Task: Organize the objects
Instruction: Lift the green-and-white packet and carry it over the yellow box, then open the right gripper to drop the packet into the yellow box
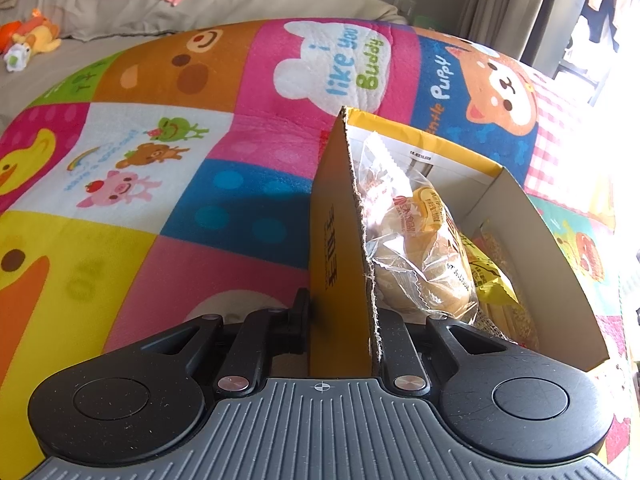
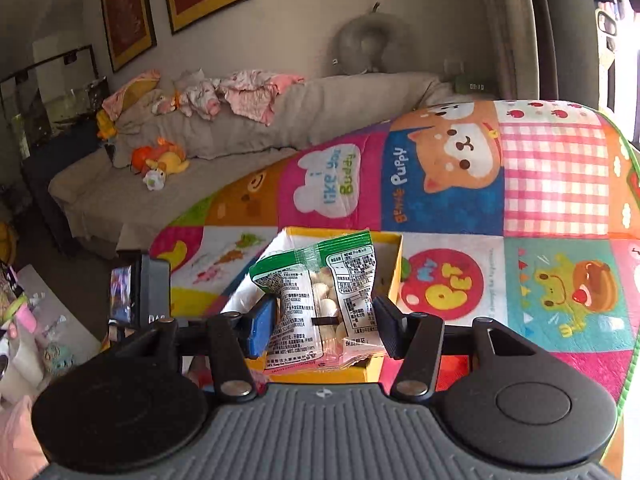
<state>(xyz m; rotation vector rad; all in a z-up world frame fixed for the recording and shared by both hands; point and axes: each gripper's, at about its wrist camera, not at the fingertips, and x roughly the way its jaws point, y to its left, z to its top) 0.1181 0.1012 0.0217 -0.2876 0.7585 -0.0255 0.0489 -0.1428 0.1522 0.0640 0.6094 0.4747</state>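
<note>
A yellow cardboard box (image 1: pixel 512 208) stands on the colourful cartoon mat (image 1: pixel 160 160). My left gripper (image 1: pixel 340 320) is shut on the box's left wall (image 1: pixel 340 220), one finger outside it and one inside. A clear bag of buns (image 1: pixel 420 256) and a yellow packet (image 1: pixel 494 280) lie inside. In the right wrist view my right gripper (image 2: pixel 324 322) is shut on a green and white snack packet (image 2: pixel 320 276), held upright above the near side of the box (image 2: pixel 394 264). Its blue-padded fingers (image 2: pixel 260 322) press the packet's lower half.
The mat (image 2: pixel 540 200) spreads out to the right and behind the box. A grey sofa (image 2: pixel 220 136) at the back carries soft toys (image 2: pixel 160 160) and crumpled clothes (image 2: pixel 248 96). A black device with a small screen (image 2: pixel 136 292) sits at the left, with small items on the floor beyond it.
</note>
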